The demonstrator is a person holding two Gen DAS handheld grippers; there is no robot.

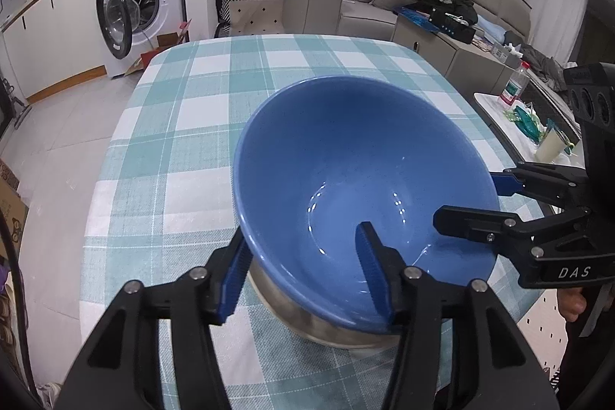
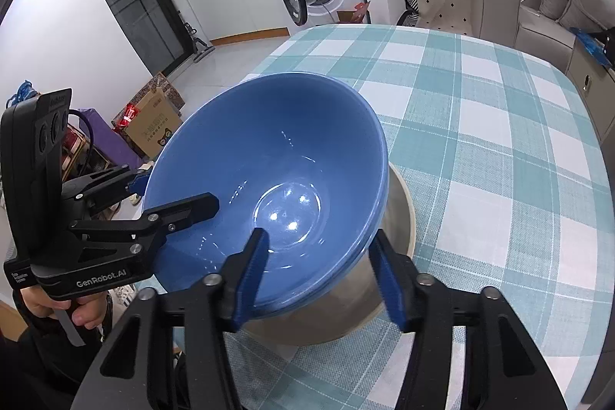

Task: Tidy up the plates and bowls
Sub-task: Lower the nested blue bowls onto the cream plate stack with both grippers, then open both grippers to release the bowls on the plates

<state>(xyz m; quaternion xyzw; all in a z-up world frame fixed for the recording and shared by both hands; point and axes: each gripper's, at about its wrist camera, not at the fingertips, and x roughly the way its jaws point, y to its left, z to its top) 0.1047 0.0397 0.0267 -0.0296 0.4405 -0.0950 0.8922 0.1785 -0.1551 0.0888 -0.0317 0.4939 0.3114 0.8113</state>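
left wrist view: left tool [image 1: 303, 268] straddles the near rim of the blue bowl [image 1: 361, 156], pads apart, not pinching. the bowl sits nested in a steel bowl [image 1: 307, 323] on the desk [image 1: 184, 110]. right tool [image 2: 317, 275] likewise spread across the opposite rim, likely a two-sided release after stacking.

A glossy blue ceramic bowl [image 2: 269, 187] sits nested in a grey metal bowl [image 2: 396, 229] near the front edge of a teal-and-white checked table [image 2: 480, 125], its rim straddled by the open right gripper [image 2: 317, 273] and left gripper [image 2: 175, 191].
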